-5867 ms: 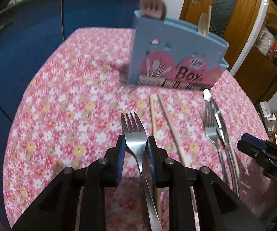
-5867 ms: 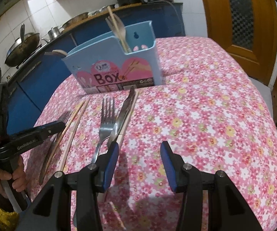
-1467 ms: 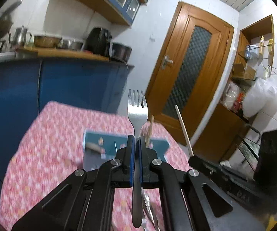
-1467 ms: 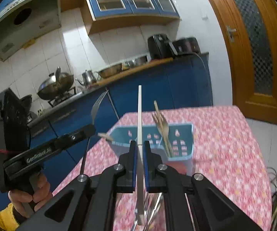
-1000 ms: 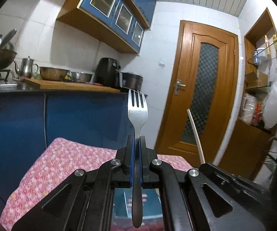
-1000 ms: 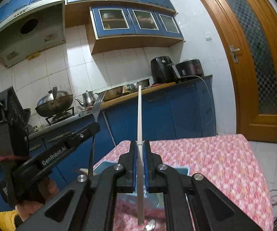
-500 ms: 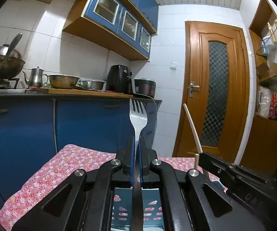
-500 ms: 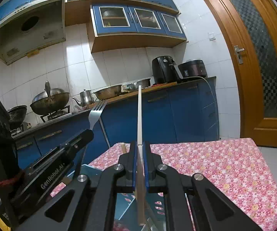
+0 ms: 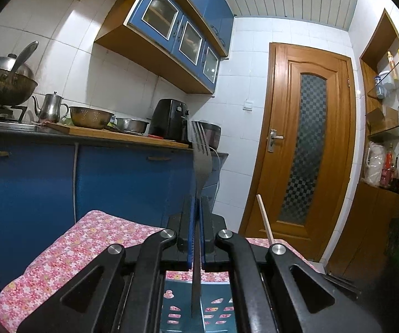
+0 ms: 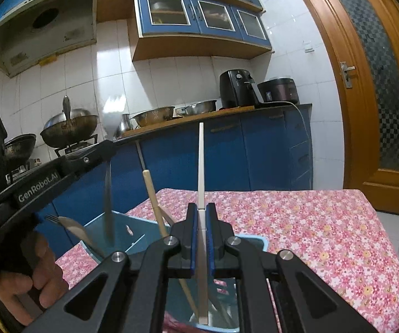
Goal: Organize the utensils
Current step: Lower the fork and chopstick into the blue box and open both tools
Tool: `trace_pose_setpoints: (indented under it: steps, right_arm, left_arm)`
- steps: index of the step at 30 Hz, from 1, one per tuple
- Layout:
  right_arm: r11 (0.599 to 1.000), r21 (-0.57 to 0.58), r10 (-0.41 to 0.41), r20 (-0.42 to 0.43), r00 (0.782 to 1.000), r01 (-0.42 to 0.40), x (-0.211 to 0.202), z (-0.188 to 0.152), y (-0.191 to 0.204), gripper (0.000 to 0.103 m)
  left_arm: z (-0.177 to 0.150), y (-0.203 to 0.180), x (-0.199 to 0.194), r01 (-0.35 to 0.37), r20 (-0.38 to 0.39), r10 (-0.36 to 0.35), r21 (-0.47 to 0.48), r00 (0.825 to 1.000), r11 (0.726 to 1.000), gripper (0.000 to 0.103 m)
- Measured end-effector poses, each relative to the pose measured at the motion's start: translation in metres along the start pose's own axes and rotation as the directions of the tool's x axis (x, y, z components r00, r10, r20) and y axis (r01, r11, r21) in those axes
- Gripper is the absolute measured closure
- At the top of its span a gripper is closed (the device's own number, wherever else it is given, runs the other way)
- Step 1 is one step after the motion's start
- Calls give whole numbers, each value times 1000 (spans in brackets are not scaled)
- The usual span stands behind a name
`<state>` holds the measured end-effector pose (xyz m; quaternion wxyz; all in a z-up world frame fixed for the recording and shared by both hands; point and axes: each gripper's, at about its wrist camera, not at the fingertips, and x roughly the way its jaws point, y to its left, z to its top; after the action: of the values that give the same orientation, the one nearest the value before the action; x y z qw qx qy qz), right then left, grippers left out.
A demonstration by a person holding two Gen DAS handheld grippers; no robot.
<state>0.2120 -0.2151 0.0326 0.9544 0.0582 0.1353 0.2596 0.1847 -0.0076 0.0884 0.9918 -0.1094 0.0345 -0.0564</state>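
My left gripper [image 9: 196, 233] is shut on a metal fork [image 9: 201, 152] held upright with its tines up. Its handle tip hangs just above the blue utensil box [image 9: 182, 305]. In the right wrist view the left gripper [image 10: 108, 149] and its fork [image 10: 108, 208] reach over the box's left compartment. My right gripper [image 10: 201, 236] is shut on a pale chopstick [image 10: 201, 166], upright, with its lower end inside the blue utensil box [image 10: 133, 233]. A wooden stick [image 10: 152, 194] and another fork [image 10: 69, 226] stand in the box. A wooden stick [image 9: 264, 219] shows right of the left gripper.
The box stands on a table with a pink flowered cloth [image 10: 310, 236]. Behind it runs a blue counter [image 9: 88, 172] bearing a wok [image 9: 2, 83], a kettle, colanders and an air fryer [image 9: 169, 119]. A wooden door [image 9: 305, 149] is at the right. A hand [image 10: 33, 274] grips the left tool.
Both grippers have sunk toward the box, which now fills more of the lower views. The fork's handle and the chopstick's end have come down to the box's opening.
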Motion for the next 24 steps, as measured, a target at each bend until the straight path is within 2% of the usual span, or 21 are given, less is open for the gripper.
trace_pose_setpoints:
  steps: [8, 10, 12, 17, 24]
  right_arm:
    - [1000, 13, -1, -29, 1000, 2, -6, 1, -4, 93]
    - [1000, 20, 1, -33, 999, 0, -8, 2, -4, 81]
    - [1000, 20, -5, -40, 999, 6, -13, 3, -4, 75]
    - [1000, 4, -16, -55, 998, 16, -20, 2, 2, 75]
    - [1000, -2, -8, -44, 999, 8, -38, 3, 9, 73]
  left_arm:
    - [1, 0, -7, 21, -25, -21, 7, 999, 1000, 103]
    - [1, 2, -8, 26, -39, -26, 3, 999, 1000, 103]
    - [0, 6, -9, 25, -51, -25, -1, 998, 1000, 103]
    - [-5, 15, -11, 30, -90, -33, -35, 995, 999, 103]
    - [-10, 10, -19, 73, -128, -73, -5, 989, 997, 103]
